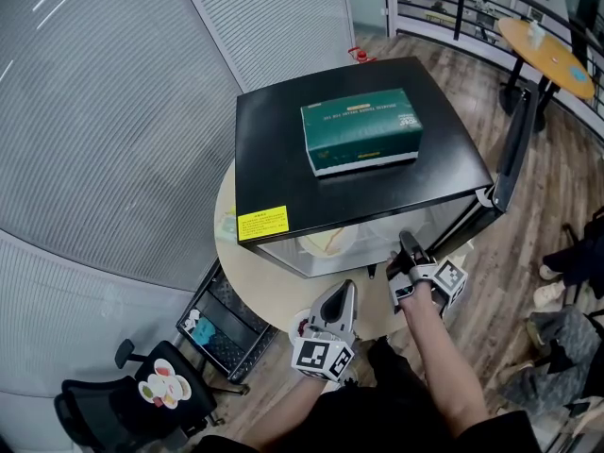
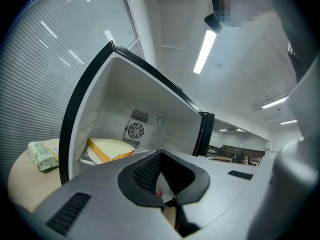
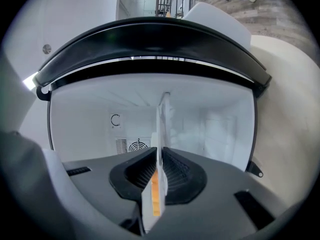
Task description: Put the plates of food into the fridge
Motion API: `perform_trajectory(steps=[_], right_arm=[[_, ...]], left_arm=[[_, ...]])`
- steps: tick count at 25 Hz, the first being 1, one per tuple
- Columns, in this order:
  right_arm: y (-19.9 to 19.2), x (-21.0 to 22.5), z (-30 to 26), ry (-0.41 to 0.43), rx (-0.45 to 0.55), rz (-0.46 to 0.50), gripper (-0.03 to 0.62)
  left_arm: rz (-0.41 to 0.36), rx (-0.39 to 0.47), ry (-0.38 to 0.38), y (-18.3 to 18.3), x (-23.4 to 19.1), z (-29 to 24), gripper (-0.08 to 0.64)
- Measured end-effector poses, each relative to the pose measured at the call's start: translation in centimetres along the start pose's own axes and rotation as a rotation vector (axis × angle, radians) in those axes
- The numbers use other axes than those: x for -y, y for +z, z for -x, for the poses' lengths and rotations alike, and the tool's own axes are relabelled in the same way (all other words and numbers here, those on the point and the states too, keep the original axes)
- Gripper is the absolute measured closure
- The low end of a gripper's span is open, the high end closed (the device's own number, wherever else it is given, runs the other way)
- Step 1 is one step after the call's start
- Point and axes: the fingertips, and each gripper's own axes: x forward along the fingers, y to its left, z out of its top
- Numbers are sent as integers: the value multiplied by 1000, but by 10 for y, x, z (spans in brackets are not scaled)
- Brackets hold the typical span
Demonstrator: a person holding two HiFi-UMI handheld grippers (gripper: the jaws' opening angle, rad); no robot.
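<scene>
Head view shows a yellow label (image 1: pixel 262 223) on the fridge (image 1: pixel 283 140), print unreadable.

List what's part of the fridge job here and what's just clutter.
Job:
fridge
held plate, clamped in the right gripper
shelved plate, with a slice on it, inside the fridge

Lying about:
green box on top of the fridge
packet
chair
cart

Bright, even indoor light. Left gripper view: ceiling strip light (image 2: pixel 205 51) glares at upper centre. Both gripper views show heavy fisheye, black vignetted corners and soft near foreground. Fridge interior (image 3: pixel 200 124) is washed-out white. Head view is sharp with bowed edges and faint shadows.
</scene>
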Motion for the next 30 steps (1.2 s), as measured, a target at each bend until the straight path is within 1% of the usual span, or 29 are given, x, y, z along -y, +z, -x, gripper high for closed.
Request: perform_trajectory(steps=[1, 3, 7, 11, 13, 15, 18, 19, 21, 22, 23, 24, 26, 28, 30], right_arm=[[0, -2, -1, 9, -2, 7, 574], [1, -5, -1, 21, -3, 22, 541], [0, -6, -1, 32, -8, 14, 494], [-4, -6, 15, 31, -5, 15, 483], [-8, -12, 26, 42, -15, 53, 483], [-13, -17, 36, 60, -44, 153, 483], [-23, -21, 54, 66, -74, 354, 485], [-25, -21, 61, 44, -77, 419, 485], [-26, -18, 76, -27, -82, 558, 486], [-27, -19, 82, -42, -82, 627, 507], [-29, -22, 88, -51, -79, 707, 552], [-31, -26, 94, -58, -76, 800, 580], [-36, -36, 106, -71, -63, 997, 583], [-42, -47, 118, -83, -38, 1166, 583], [-49, -54, 130, -83, -16, 1272, 583]], left_arm=[[1, -1, 1, 0, 0, 0, 555], [1, -3, 3, 1, 0, 1, 555], [7, 5, 3, 0, 0, 2, 555], [3, 9, -1, 2, 0, 5, 555], [3, 16, -1, 5, 1, 6, 555], [3, 20, 3, 7, 2, 7, 555], [0, 21, 5, 8, 5, 12, 555], [-2, 22, 6, 8, 6, 14, 555], [-6, 26, 7, 9, 8, 18, 555], [-9, 29, 8, 10, 9, 21, 555], [-11, 32, 8, 12, 10, 24, 555], [-12, 36, 8, 13, 11, 28, 555], [-13, 45, 6, 17, 14, 36, 555], [-16, 52, 5, 20, 18, 45, 555], [-19, 60, 1, 20, 21, 54, 555]])
